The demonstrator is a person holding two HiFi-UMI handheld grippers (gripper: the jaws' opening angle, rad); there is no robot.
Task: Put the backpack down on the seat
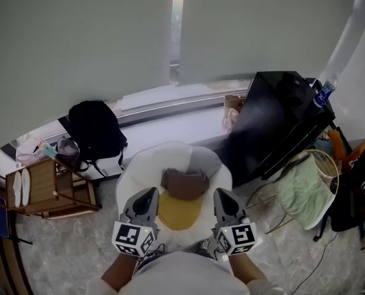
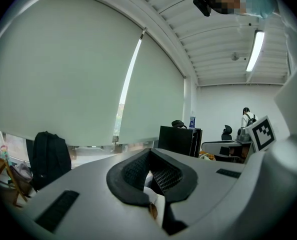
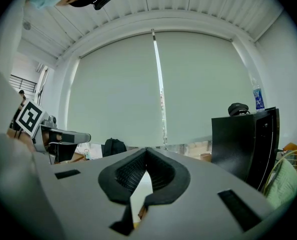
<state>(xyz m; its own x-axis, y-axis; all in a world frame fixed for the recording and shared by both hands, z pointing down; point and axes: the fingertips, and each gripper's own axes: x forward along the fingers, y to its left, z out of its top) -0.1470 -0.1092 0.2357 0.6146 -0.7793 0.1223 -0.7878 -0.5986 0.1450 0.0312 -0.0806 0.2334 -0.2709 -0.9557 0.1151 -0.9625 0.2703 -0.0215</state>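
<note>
Backpack of black fabric [image 1: 95,131] stands upright against the window ledge [image 1: 170,106], beyond and to the left of the white rounded seat [image 1: 139,168], not on it and touched by neither gripper. At the near edge of that seat the left gripper [image 1: 147,196] has its jaws pressed together on nothing. A yellow round pad [image 1: 179,214] and a brown soft thing [image 1: 185,185] lie on the seat, the right gripper [image 1: 224,196] is likewise pressed together and empty, and a tall black cabinet [image 1: 281,115] stands to the seat's right.

The grey floor [image 1: 66,251] carries a white seat [image 1: 139,165] (yellow cushion [image 1: 179,212] on it), wooden rack [image 1: 44,189] and black backpack [image 1: 96,131].
</note>
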